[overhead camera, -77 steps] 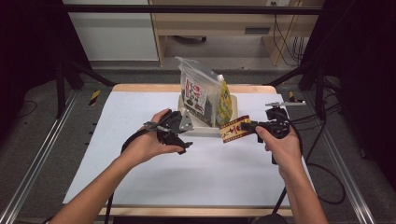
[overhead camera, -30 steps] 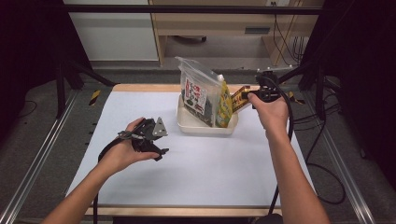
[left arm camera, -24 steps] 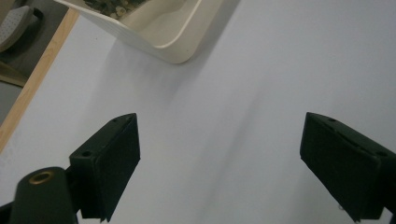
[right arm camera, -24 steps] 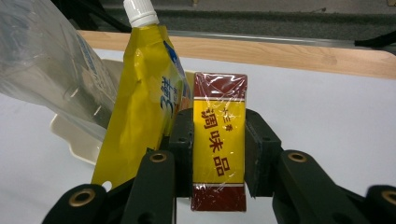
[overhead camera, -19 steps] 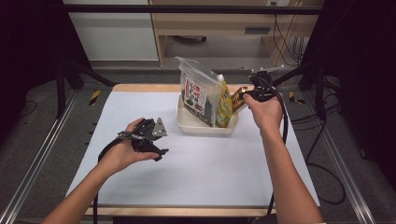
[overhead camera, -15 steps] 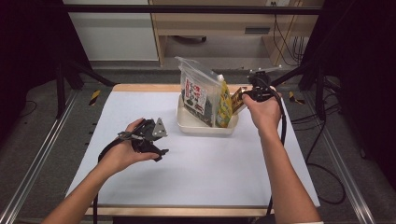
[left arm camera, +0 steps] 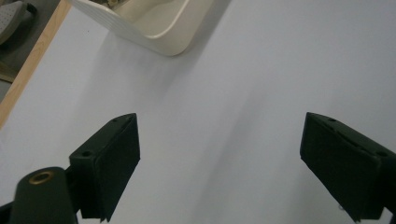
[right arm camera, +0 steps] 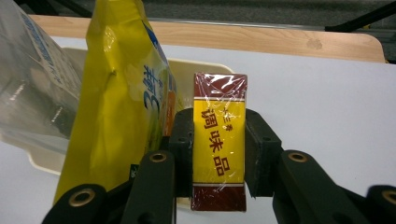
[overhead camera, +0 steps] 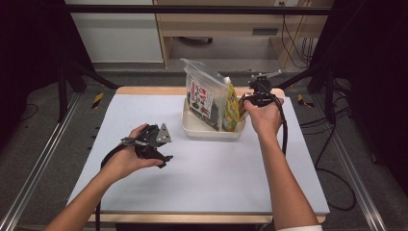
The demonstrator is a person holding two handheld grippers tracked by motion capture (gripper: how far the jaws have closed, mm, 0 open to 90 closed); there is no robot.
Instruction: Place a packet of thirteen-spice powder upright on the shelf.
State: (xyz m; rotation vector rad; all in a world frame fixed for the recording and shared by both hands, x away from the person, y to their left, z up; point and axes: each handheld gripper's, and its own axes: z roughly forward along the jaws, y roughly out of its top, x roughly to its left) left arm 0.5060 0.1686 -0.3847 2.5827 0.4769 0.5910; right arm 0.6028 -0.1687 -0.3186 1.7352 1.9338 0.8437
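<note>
My right gripper [right arm camera: 219, 116] is shut on a small red and yellow box [right arm camera: 219, 154] with Chinese characters, held upright between the pads. It hangs at the right end of the cream tray [overhead camera: 211, 131], beside a yellow bag [right arm camera: 121, 102] that stands in the tray. A clear bag with a red and white label [overhead camera: 204, 94] leans at the tray's left. In the high view the right gripper [overhead camera: 255, 95] is just over the tray's right rim. My left gripper [overhead camera: 151, 144] rests low over the table at the left, open with nothing between its jaws [left arm camera: 222, 123].
The white table top [overhead camera: 202, 183] has a wooden edge [right arm camera: 280, 39] behind the tray. The tray's corner [left arm camera: 154, 23] lies ahead of the left gripper. Dark frame posts stand at both sides, and a black cable [overhead camera: 284, 134] trails from the right gripper.
The right gripper carried the box from the table's middle up to the tray's right end, then sank and shifted slightly left toward the yellow bag. The left hand drew back earlier and now holds still.
</note>
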